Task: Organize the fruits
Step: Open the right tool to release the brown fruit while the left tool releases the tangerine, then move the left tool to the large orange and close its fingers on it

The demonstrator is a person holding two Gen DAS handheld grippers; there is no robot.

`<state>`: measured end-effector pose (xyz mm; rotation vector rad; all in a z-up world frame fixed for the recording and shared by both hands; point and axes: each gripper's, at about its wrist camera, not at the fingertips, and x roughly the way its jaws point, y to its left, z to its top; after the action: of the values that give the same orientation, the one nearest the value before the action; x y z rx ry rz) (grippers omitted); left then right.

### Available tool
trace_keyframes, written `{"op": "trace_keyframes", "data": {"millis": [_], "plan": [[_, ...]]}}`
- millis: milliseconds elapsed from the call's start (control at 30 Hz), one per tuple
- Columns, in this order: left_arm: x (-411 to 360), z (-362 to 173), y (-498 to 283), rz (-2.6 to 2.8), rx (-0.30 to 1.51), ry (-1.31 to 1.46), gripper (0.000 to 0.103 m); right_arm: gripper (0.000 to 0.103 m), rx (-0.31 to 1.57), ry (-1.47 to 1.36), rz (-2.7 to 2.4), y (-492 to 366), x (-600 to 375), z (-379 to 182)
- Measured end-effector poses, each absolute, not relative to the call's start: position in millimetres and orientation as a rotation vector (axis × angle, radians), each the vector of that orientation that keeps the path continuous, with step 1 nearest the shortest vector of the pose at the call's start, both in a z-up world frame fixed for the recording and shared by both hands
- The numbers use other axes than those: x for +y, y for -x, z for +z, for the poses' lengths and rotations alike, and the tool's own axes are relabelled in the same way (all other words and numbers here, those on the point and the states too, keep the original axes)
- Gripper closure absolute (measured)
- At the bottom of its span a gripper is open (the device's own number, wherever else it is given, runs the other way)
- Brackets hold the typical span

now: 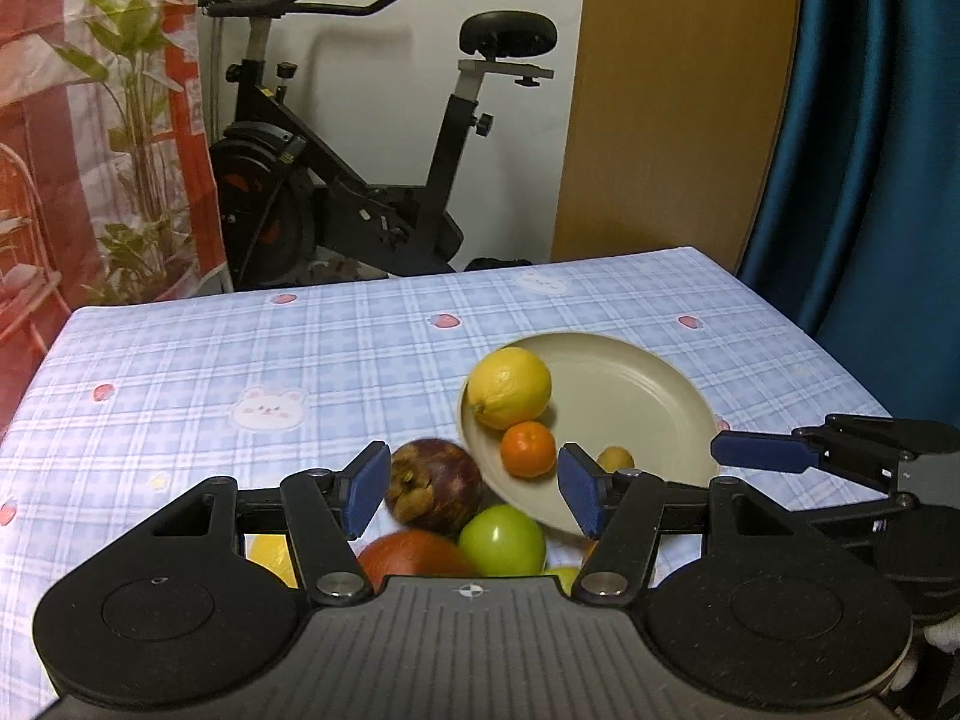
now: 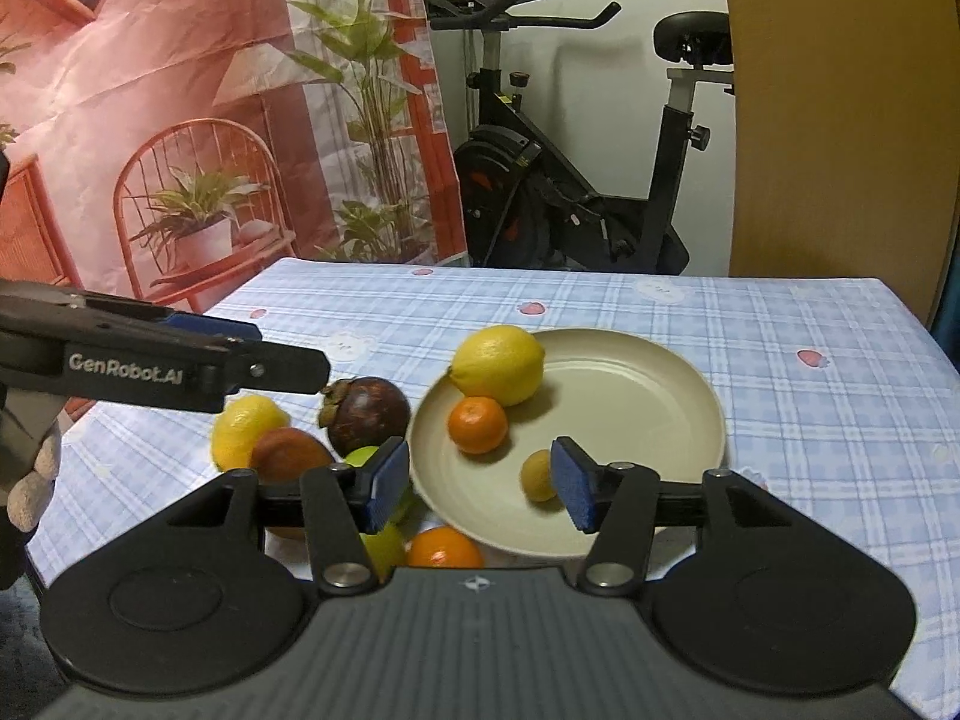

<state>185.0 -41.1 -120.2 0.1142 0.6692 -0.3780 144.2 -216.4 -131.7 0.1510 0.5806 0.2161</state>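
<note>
So the table (image 2: 780, 324) with its blue checked cloth fills both views, and the beige plate (image 2: 630, 384) sits right of centre on it. The right wrist view gives the cleaner look into the plate: a big lemon (image 2: 498, 363) on the far left rim, a small orange (image 2: 478, 424) touching it just nearer, and a tiny yellowish fruit (image 2: 538, 474) near the front, right beside the right gripper (image 2: 478, 483), whose jaws are spread wide with nothing in them. That view also shows the loose pile left of the plate: a second lemon (image 2: 243, 429), a reddish fruit (image 2: 288, 456), a dark mangosteen (image 2: 367, 414), bits of green fruit and another orange (image 2: 444, 546) at the near edge. The left wrist view mostly hides that second lemon but shows the green apple (image 1: 503, 540) clearly, plus the left gripper (image 1: 474, 495) hanging over the pile, jaws released and empty, mangosteen just by its left pad.
</note>
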Motion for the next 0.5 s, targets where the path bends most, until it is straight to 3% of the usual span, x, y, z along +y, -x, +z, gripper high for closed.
{"op": "trace_keyframes", "data": {"millis": [500], "plan": [[-18,-125,-138,-0.358,0.634,-0.098,0.039,0.047,0.588,-0.162,0.223,-119,-201,-133]]}}
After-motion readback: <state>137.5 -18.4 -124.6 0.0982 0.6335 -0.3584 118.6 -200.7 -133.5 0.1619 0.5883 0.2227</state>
